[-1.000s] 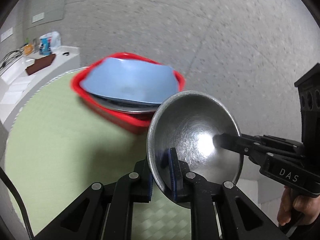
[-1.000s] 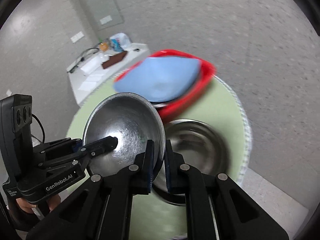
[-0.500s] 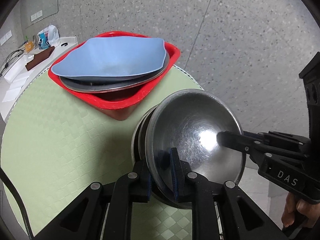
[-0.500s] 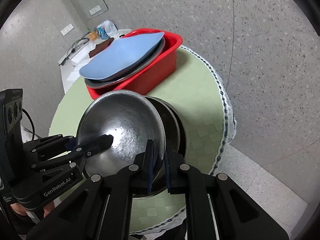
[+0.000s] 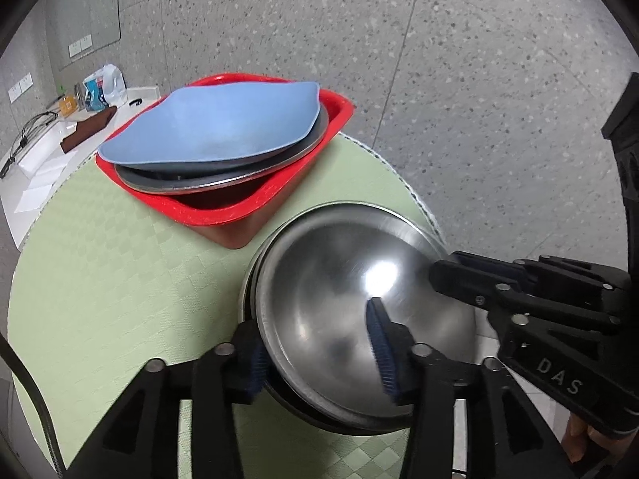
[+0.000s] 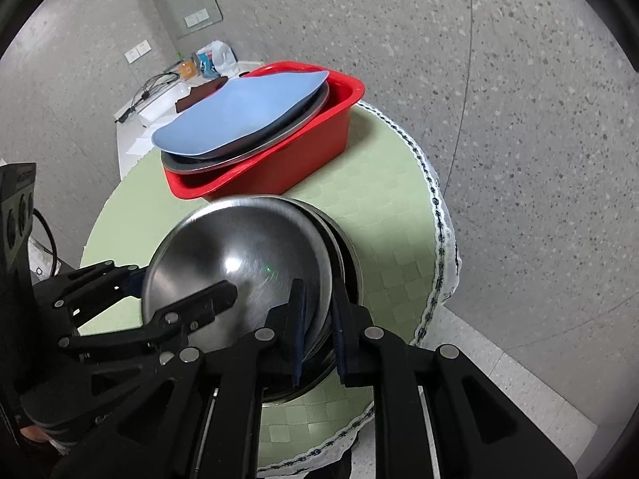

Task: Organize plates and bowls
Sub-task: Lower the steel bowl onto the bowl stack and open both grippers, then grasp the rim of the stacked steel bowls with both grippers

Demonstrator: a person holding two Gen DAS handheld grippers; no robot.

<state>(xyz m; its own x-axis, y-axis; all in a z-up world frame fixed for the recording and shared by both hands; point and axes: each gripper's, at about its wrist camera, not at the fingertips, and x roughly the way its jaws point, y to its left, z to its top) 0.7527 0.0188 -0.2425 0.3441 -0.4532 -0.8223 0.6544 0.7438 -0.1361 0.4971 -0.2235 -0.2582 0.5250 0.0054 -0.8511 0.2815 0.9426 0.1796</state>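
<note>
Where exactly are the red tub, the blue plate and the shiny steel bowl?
red tub (image 5: 223, 215): left wrist view, on its near front wall.
blue plate (image 5: 223, 127): left wrist view, middle of its upper face.
steel bowl (image 6: 239, 247): right wrist view, on its inner surface.

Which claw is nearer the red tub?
Left, it seems: the left claw straddles the rim of the steel bowl nearer the red tub; the right claw sits across the bowl.
</note>
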